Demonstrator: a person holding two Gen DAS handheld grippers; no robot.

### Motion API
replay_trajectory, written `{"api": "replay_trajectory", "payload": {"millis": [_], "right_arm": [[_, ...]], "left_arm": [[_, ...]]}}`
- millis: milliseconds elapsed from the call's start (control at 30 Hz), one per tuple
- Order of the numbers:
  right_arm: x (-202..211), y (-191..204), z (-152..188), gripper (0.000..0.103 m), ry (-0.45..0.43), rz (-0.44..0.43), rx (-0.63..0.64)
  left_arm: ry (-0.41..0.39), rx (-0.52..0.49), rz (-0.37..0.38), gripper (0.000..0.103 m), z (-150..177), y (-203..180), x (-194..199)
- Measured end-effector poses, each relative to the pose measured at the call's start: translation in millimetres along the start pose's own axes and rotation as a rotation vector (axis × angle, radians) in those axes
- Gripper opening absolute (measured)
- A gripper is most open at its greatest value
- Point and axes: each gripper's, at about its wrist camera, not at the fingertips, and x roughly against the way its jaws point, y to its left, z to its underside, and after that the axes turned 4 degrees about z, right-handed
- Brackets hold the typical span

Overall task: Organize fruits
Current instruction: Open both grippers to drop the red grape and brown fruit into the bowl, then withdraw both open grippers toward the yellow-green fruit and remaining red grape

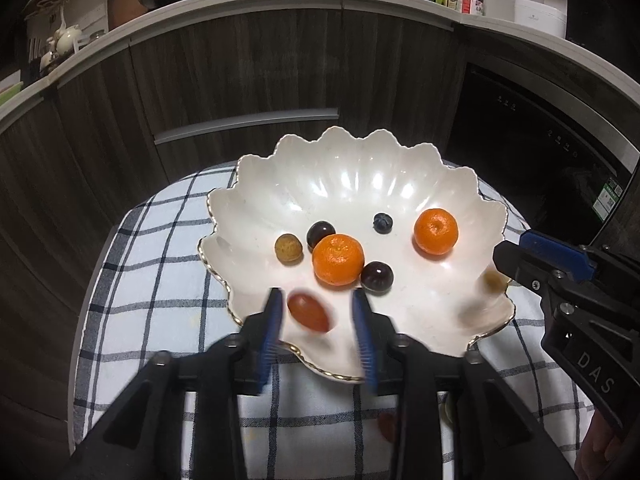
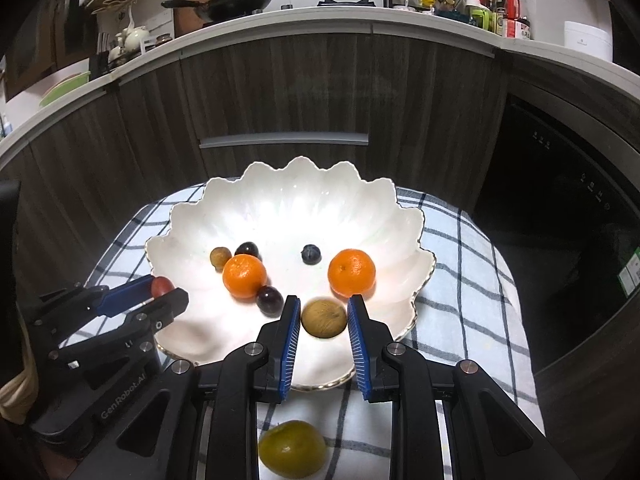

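The left gripper [image 1: 318,312] is hovering over the near-left rim of the white bowl [image 1: 360,176], jaws wide, a blurred red grape [image 1: 309,313] lying between them untouched. The right gripper [image 2: 324,314] is hovering at the bowl's near rim, jaws wide around a brown longan [image 2: 323,317]. Risk: both fruits are sitting on sloped glaze and could roll when nudged. A green fruit [image 2: 291,449] is lying on the surface just outside the bowl.

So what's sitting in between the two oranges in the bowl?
A small blueberry lies between the left orange and right orange, a bit farther back; both wrist views show it.
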Motion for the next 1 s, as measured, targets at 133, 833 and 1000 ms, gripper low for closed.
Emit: {"api": "replay_trajectory", "payload": {"millis": [133, 833, 1000], "right_arm": [[0.9, 0.6, -1.3, 0.045, -0.002, 0.017, 0.004], [35.4, -11.9, 0.0, 0.073, -0.069, 0.059, -0.045], [45.7, -13.9, 2.0, 0.073, -0.078, 0.057, -0.051]], "left_arm": [[-0.022, 0.005, -0.028, 0.058, -0.6, 3.1, 5.0], [-0.071, 0.014, -0.05, 0.087, 0.3, -2.8, 39.7], [-0.086, 0.007, -0.052, 0.087, 1.9, -6.6, 50.8]]}}
